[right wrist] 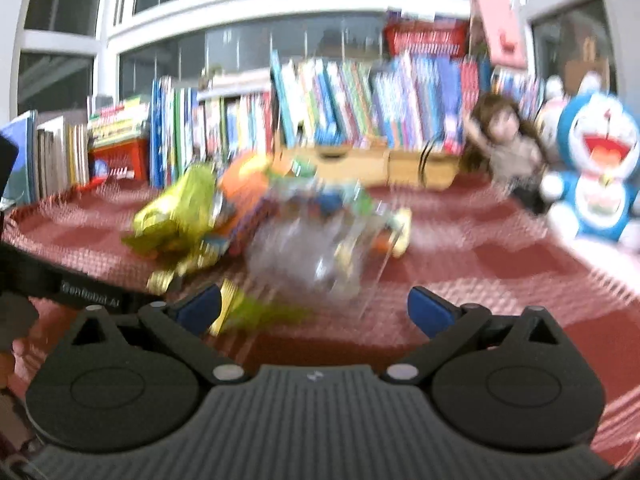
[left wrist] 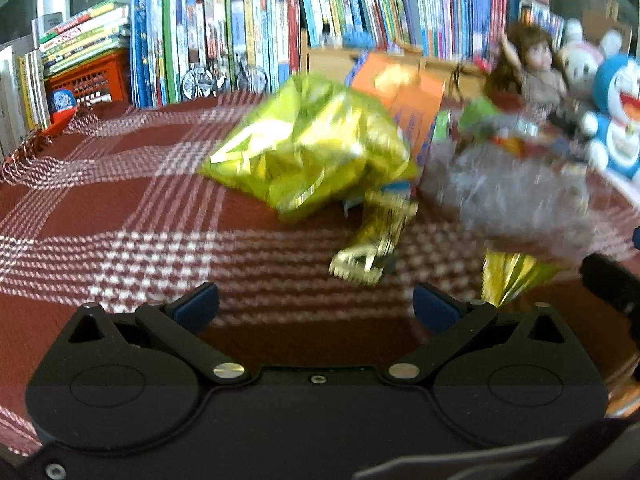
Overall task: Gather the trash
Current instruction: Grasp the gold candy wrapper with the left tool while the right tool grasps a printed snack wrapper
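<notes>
Both grippers' fingers wide apart, empty; clear bag [right wrist: 316,252] blurred, seemingly holds wrappers, beside yellow packet [left wrist: 312,148].

Soft daylight from the windows [right wrist: 240,20] behind the books [right wrist: 360,96]; both views motion-blurred, worst around the yellow wrapper [left wrist: 308,144], edges bowed.
</notes>
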`<state>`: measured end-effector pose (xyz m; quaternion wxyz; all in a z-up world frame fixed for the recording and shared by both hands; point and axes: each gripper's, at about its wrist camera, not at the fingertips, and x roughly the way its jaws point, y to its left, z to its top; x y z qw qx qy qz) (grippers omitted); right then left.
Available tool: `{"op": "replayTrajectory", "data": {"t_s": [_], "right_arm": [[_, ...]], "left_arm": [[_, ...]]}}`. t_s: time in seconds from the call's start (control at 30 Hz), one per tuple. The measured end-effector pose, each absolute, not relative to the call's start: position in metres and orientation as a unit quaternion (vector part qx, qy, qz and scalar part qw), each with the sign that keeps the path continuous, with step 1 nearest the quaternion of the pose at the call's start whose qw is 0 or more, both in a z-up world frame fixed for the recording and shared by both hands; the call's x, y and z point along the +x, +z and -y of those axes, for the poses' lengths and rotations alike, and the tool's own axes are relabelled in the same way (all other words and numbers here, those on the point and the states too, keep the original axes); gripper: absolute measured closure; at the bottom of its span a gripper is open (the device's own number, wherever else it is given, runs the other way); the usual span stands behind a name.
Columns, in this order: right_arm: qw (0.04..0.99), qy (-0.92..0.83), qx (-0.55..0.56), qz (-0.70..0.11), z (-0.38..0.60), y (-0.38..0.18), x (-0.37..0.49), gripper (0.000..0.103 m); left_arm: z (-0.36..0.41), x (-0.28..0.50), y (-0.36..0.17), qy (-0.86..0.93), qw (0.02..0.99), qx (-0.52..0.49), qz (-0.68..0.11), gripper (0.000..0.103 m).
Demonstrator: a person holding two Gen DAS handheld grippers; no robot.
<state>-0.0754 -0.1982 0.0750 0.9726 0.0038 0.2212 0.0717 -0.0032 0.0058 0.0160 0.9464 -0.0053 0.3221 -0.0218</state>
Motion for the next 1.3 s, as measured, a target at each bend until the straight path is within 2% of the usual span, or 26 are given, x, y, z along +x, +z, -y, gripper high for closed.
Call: {"op": "replayTrajectory", "data": {"t_s": [0.13,0.27,0.43,0.6,0.63,0.67,0.7,0.73,0.77,0.8,1.03,1.3], "right_arm": [[0.981,0.059,0.002,-0.185,0.208,0.102,-0.071,0.005],[0.981,0.071,-0.014,-0.179,0.206,0.118,-0.051,0.008],[0.973,0.096,-0.03,-0.21,0.19,0.116,-0.016,0.013],[0.966,0.095,-0.042,-0.238,0.178,0.102,0.009,0.025],[0.965,0.093,-0.042,-0.242,0.178,0.099,0.012,0.028],[0.964,0.091,-0.039,-0.248,0.178,0.097,0.015,0.036],[0.963,0.091,-0.036,-0.252,0.18,0.096,0.018,0.045],[0.962,0.088,-0.032,-0.256,0.181,0.095,0.018,0.047],[0.962,0.088,-0.028,-0.255,0.182,0.096,0.017,0.054],[0.963,0.089,-0.025,-0.252,0.184,0.096,0.014,0.055],[0.971,0.101,-0.039,-0.214,0.188,0.111,-0.012,0.055],[0.965,0.145,-0.007,-0.218,0.192,0.122,-0.044,0.055]], "left_arm": [[-0.008,-0.005,0.027,-0.026,0.956,-0.026,-0.29,0.001],[-0.006,0.001,0.031,-0.04,0.958,-0.039,-0.282,0.011],[0.001,0.008,0.024,-0.055,0.955,-0.046,-0.286,0.02],[0.004,0.012,0.012,-0.053,0.955,-0.038,-0.289,0.038],[0.004,0.013,0.01,-0.051,0.954,-0.037,-0.293,0.044],[0.004,0.014,0.009,-0.05,0.953,-0.036,-0.297,0.059],[0.004,0.015,0.007,-0.048,0.951,-0.039,-0.303,0.067],[0.003,0.016,0.005,-0.047,0.95,-0.043,-0.305,0.068],[0.002,0.015,0.005,-0.048,0.95,-0.046,-0.304,0.07],[0.002,0.014,0.005,-0.048,0.951,-0.047,-0.302,0.071],[0.004,0.0,0.013,-0.048,0.957,-0.046,-0.283,0.072],[-0.001,-0.033,0.027,-0.044,0.963,-0.051,-0.26,0.073]]}}
